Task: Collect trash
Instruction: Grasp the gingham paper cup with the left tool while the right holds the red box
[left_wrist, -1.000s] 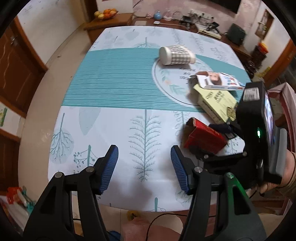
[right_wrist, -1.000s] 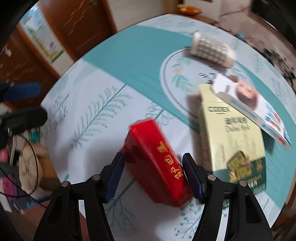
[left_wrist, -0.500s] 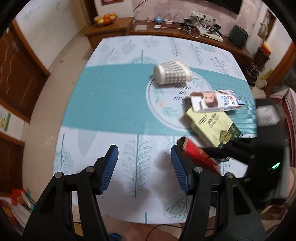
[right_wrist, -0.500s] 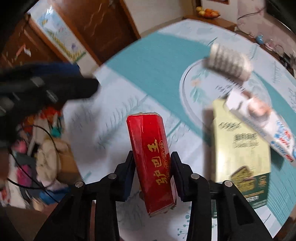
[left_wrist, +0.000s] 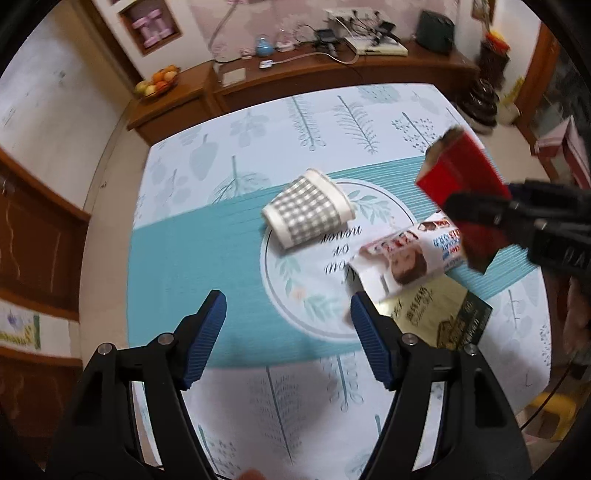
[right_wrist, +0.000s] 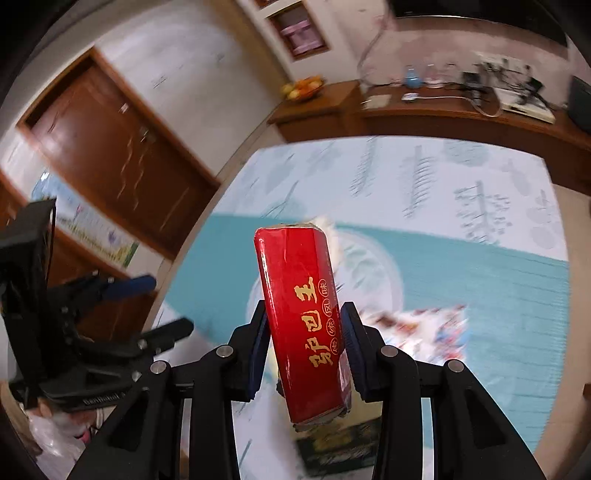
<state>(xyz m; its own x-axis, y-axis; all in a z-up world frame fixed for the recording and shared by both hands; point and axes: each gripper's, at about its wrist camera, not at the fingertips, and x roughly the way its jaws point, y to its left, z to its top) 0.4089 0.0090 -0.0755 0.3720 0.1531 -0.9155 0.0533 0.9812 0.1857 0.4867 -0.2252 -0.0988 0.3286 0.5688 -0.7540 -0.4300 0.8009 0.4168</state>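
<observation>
Above the table's right edge, the right gripper (right_wrist: 304, 345) clamps a red carton (right_wrist: 301, 317) by its long sides, pads pressed flat on both faces, so the carton stands nearly upright and clear of the tablecloth (left_wrist: 192, 258). Gripping low on the body leaves the top end free, which I judge suits dropping it into a bag or bin; no such container is clearly visible.

Nearer the middle of the table, the left gripper (left_wrist: 288, 336) hovers with nothing between its blue pads (left_wrist: 207, 332); its jaws have just been opening wider, probably readying for the next piece.

Three pieces of trash remain on the cloth: a checked paper cup (left_wrist: 308, 212) lying on its side at the centre circle, a white printed carton (left_wrist: 406, 258) beside it toward the right edge, resting partly on a yellow-green carton (left_wrist: 439, 314) that sits nearer the front right corner.
</observation>
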